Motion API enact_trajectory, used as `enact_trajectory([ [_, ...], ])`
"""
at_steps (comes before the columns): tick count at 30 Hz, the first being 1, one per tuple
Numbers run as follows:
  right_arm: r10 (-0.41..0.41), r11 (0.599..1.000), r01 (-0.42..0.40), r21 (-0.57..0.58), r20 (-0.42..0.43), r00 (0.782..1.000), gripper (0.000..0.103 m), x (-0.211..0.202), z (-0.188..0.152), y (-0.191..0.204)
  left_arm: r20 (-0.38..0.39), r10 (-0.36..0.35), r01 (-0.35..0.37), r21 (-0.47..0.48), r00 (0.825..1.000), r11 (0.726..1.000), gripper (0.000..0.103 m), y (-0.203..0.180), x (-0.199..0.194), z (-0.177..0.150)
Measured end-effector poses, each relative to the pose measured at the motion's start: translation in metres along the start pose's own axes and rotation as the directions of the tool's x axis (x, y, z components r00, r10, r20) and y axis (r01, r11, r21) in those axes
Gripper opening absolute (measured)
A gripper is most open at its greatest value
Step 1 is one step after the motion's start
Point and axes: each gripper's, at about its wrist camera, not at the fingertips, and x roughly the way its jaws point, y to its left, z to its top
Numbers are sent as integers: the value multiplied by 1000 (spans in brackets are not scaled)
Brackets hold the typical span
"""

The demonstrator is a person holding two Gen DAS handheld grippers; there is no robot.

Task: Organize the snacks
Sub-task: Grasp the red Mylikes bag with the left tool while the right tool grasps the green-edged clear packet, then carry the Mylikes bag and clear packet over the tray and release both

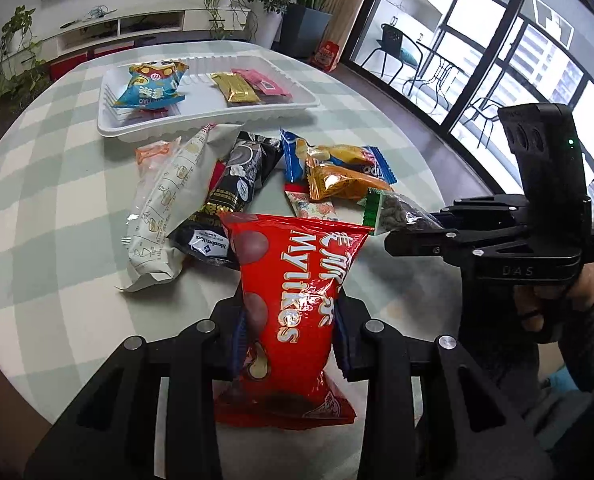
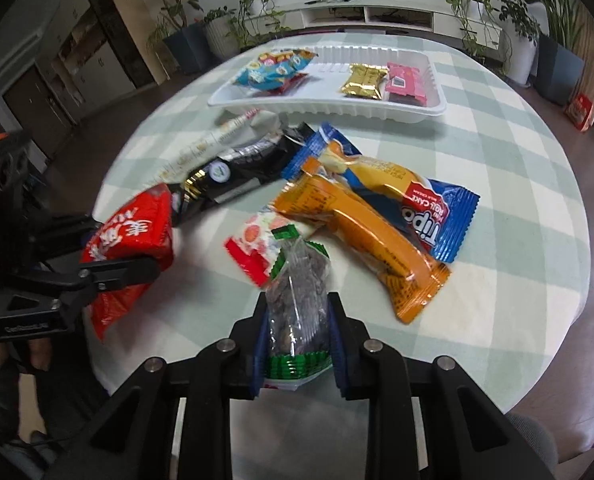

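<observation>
My left gripper (image 1: pixel 287 336) is shut on a red Mylikes bag (image 1: pixel 293 300), lifted off the checked tablecloth; the same red Mylikes bag (image 2: pixel 133 232) shows at the left of the right wrist view. My right gripper (image 2: pixel 297 340) is shut on a clear green-edged packet of dark seeds (image 2: pixel 297 300); the same seed packet (image 1: pixel 397 212) lies at its jaws in the left wrist view. A white tray (image 1: pixel 201 120) at the far side holds a blue snack bag (image 1: pixel 151 88), a gold pack (image 1: pixel 235 88) and a pink pack (image 1: pixel 261 84).
Loose snacks lie between grippers and tray: a white pouch (image 1: pixel 169 200), a black bag (image 1: pixel 233 184), an orange bar (image 2: pixel 361 232), a blue Tipo cake pack (image 2: pixel 429 208), a red-and-white packet (image 2: pixel 253 244). The table edge curves at right; plants and a low cabinet stand behind.
</observation>
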Motion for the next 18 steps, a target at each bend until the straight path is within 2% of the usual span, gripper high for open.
enact_trajectory([
  [2, 76, 996, -77, 43, 32, 997, 28, -10, 2, -1, 24, -16, 16, -19, 1000, 1000, 31, 3, -10, 2],
  [5, 196, 972, -205, 112, 85, 977, 28, -23, 7, -7, 52, -21, 23, -34, 998, 999, 31, 6, -22, 7],
  [8, 233, 955, -252, 158, 129, 964, 28, -31, 13, -19, 81, -29, 34, -59, 996, 998, 31, 15, -31, 14],
  [11, 227, 945, -258, 203, 165, 960, 28, -40, 19, -37, 100, -8, 15, -73, 995, 997, 31, 27, -37, 26],
  [18, 104, 941, -173, 290, 237, 966, 28, -61, 48, -91, 147, 43, -30, -89, 988, 996, 31, 59, -52, 74],
])
